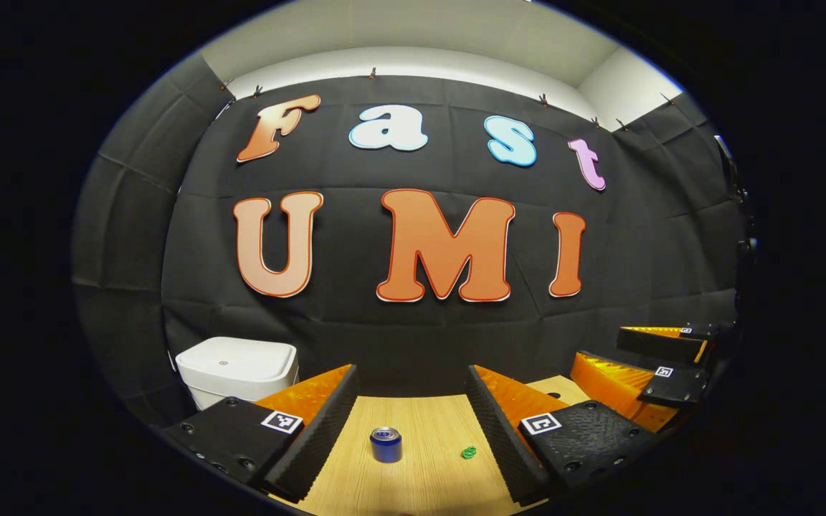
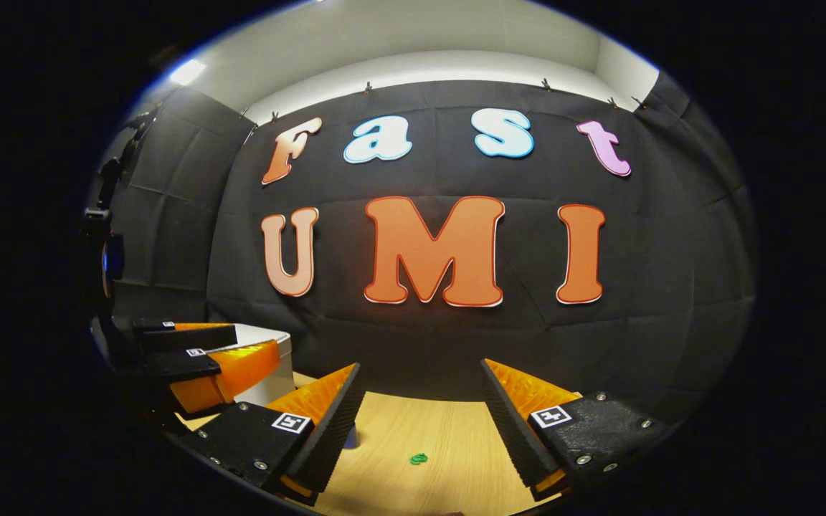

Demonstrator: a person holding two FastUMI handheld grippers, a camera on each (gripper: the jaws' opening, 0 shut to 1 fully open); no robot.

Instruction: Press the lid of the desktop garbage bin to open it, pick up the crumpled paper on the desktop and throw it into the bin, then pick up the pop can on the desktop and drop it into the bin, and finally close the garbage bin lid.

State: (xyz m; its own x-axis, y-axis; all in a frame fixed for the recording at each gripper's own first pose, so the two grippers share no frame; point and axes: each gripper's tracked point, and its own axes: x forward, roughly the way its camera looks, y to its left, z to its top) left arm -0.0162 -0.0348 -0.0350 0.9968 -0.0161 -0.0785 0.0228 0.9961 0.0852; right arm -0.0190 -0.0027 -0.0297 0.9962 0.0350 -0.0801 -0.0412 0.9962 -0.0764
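The white garbage bin [image 1: 237, 369] stands at the back left of the wooden table [image 1: 427, 423], its lid down. A blue pop can [image 1: 386, 444] stands upright on the table, ahead of my left gripper [image 1: 411, 373], whose fingers are open and hold nothing. A small green crumpled paper [image 1: 469, 452] lies just right of the can. In the right gripper view, my right gripper [image 2: 420, 365] is open and holds nothing, with the green paper [image 2: 419, 459] ahead on the table. The can [image 2: 350, 437] is mostly hidden behind one finger. The bin [image 2: 273, 365] shows behind the left gripper [image 2: 255, 342].
The black cloth wall closes the table at the back, close behind the bin. In the left gripper view, the right gripper [image 1: 598, 350] hovers at the right, fingers apart. Bare wood lies between the can, the paper and the wall.
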